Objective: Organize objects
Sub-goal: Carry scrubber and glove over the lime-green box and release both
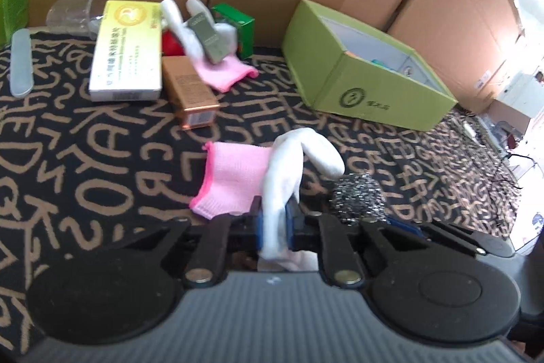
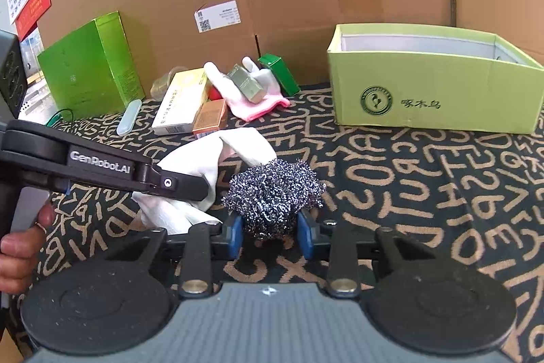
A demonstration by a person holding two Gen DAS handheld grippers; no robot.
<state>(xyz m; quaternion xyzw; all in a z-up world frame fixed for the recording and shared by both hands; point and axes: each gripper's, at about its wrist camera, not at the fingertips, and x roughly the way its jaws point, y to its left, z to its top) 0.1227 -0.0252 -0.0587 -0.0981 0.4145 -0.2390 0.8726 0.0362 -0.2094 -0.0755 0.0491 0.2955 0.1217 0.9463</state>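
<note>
Left gripper [image 1: 274, 228] clenched on a white finger of the near glove [image 1: 238, 182], which lies on the patterned cloth [image 1: 102, 159] just left of the scourer [image 2: 272, 193]. Right gripper [image 2: 270, 235] grasps the scourer between its blue pads. Green box [image 2: 431, 91] stands open, far right.

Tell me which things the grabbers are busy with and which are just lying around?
Busy with now:
- glove, pinched in the left gripper
- steel wool ball, squeezed in the right gripper
- open green box, likely where things go

Just lying about:
- second glove
- yellow and white packet
- copper carton
- clear cup
</note>
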